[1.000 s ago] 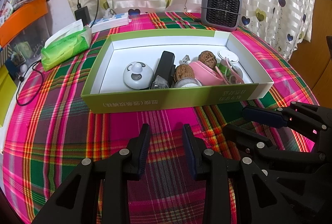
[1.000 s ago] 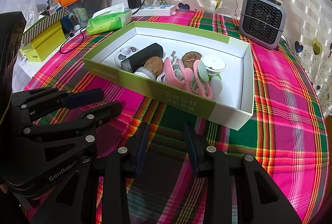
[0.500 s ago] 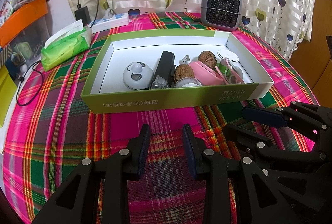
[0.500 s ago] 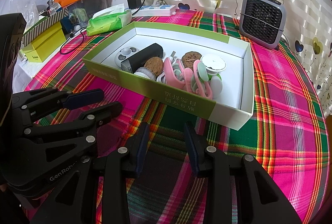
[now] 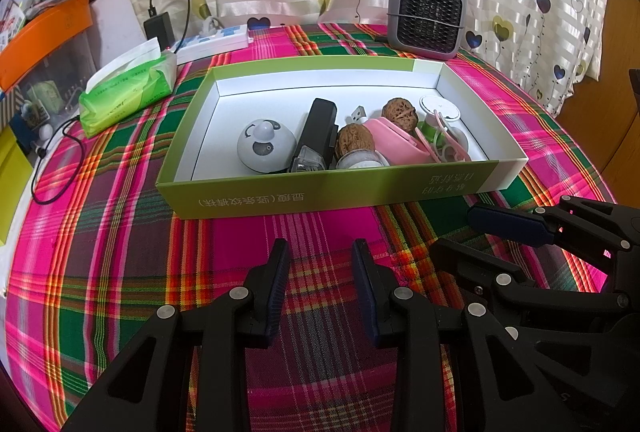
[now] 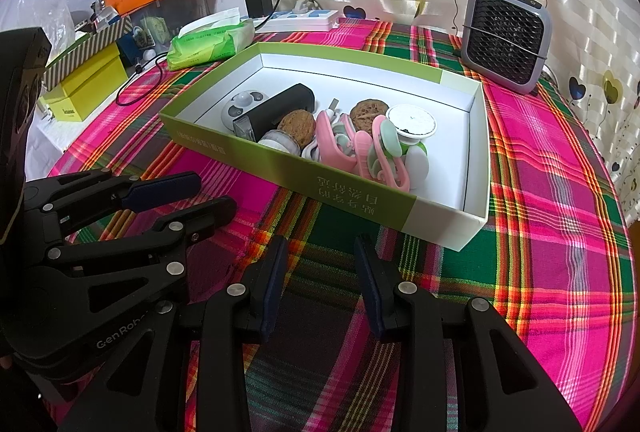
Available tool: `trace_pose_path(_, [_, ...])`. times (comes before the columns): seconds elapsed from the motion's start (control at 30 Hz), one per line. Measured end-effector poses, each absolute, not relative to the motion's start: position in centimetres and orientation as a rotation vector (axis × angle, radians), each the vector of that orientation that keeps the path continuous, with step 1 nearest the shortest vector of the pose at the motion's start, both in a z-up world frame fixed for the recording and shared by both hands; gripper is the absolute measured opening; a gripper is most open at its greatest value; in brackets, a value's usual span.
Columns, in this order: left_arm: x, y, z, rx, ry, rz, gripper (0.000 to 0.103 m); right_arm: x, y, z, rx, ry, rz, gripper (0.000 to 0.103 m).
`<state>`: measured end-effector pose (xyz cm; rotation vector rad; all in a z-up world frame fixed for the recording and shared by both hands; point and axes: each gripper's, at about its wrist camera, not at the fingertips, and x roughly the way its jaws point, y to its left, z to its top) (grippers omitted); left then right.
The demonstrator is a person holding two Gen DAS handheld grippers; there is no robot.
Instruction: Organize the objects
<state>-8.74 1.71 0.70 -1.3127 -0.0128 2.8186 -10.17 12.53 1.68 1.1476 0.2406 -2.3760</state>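
In the left wrist view, your left gripper [image 5: 320,264] stands open and empty over the plaid cloth [image 5: 120,252]; the green box [image 5: 320,192] lies beyond, with the near walnut [image 5: 354,140] at its middle, light, hard and round, so grasp it across its widest part. In the right wrist view, your right gripper [image 6: 320,260] is also open and empty, near the box's front wall.

Two sets of black plastic tongs are seen, the left tongs [image 5: 320,256] and right tongs [image 6: 320,252] alike: skeletal, cut-out arms are studded with silver screws, dark blue pads line the fingers [image 5: 276,284], and white "GenRobot" lettering is partly visible.
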Motion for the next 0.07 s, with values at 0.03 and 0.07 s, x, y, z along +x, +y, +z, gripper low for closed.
trace_pose_path(0.03, [-8.73,1.70,0.71,-1.313,-0.012,2.819,0.031,-10.16,12.55,1.68,1.148,0.240,-2.376,0.036])
trace_pose_path(0.07, [-8.73,1.70,0.71,-1.313,-0.011,2.819,0.031,-10.17,12.56,1.67,1.148,0.240,-2.377,0.036])
